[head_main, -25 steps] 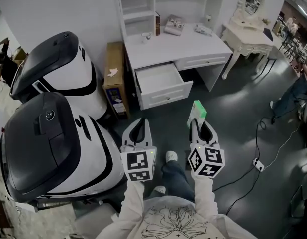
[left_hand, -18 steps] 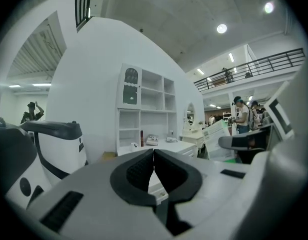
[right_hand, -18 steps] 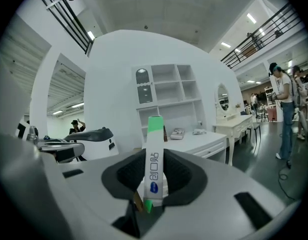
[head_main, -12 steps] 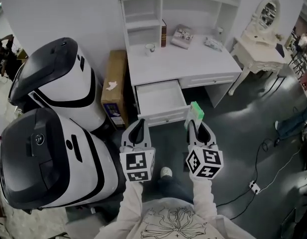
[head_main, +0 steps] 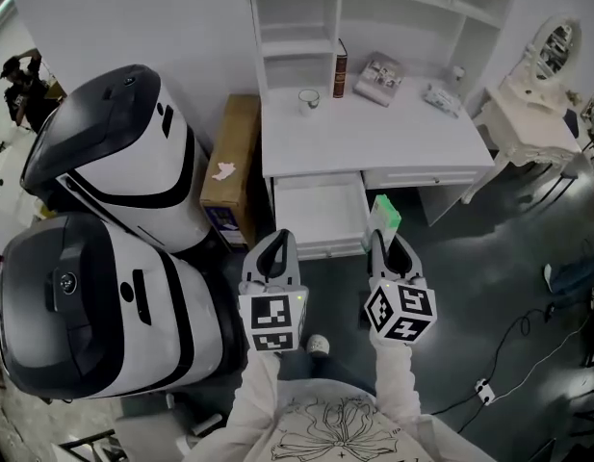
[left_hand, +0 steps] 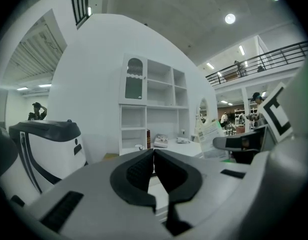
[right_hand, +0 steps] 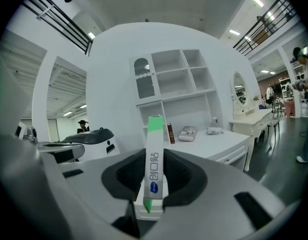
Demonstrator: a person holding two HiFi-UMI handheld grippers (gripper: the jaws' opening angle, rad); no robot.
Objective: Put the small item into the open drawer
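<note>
Green-and-white small box [right_hand: 154, 160] stood pinched in the right gripper [head_main: 386, 242]; the left gripper [head_main: 276, 243] was pressed together, empty. Both had drawn nearer the table [head_main: 374, 135], so the open drawer [head_main: 321, 210] lay just ahead, box not yet inside

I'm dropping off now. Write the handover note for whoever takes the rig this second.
Left gripper: jaws shut, empty, held beside the right one.
Right gripper: shut on the green-and-white box, which stands upright between the pads.
Drawer: open under the desk, just ahead of both grippers; what shows of it in the head view looks empty.
Done: box in hand, in front of the drawer.
Left: reach over the drawer, lower the box in, open the jaws, pull back.
</note>
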